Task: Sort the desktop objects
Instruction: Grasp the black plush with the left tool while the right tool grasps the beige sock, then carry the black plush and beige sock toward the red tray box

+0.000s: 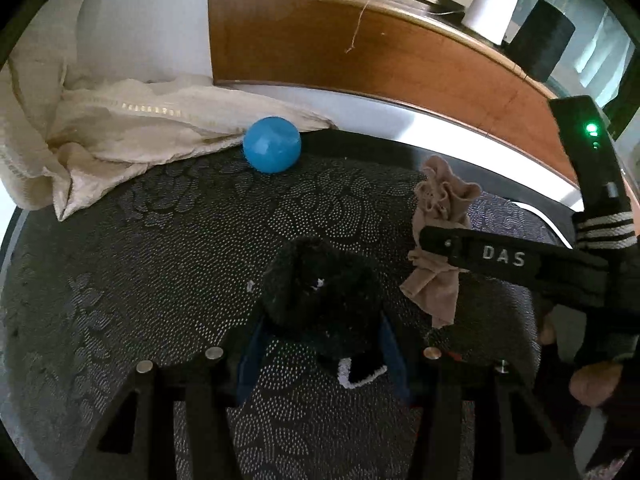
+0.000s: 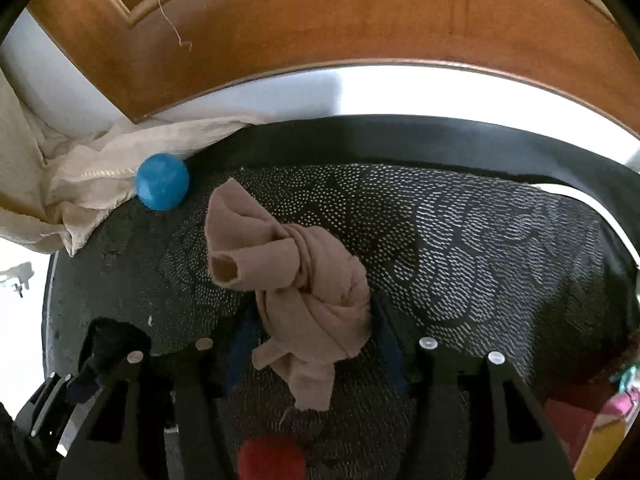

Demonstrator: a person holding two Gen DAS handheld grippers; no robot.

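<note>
A black fuzzy sock (image 1: pixel 320 292) with a white edge sits between the blue pads of my left gripper (image 1: pixel 320 344), which is shut on it. My right gripper (image 2: pixel 314 332) is shut on a knotted beige stocking (image 2: pixel 304 276). In the left wrist view that stocking (image 1: pixel 440 200) hangs over the right gripper's (image 1: pixel 436 240) finger, to the right of the sock. A blue ball (image 1: pixel 272 145) (image 2: pixel 162 182) rests at the far edge of the dark dotted mat (image 1: pixel 140 260) (image 2: pixel 500 248). The left gripper (image 2: pixel 100 356) shows at the lower left of the right wrist view.
A crumpled cream cloth (image 1: pixel 100 140) lies at the mat's far left, touching the ball. A wooden panel (image 1: pixel 400 60) rises behind the mat, with a white roll (image 1: pixel 494 0) and a dark cylinder (image 1: pixel 542 40) on its ledge. A red fuzzy ball (image 2: pixel 272 460) lies near me.
</note>
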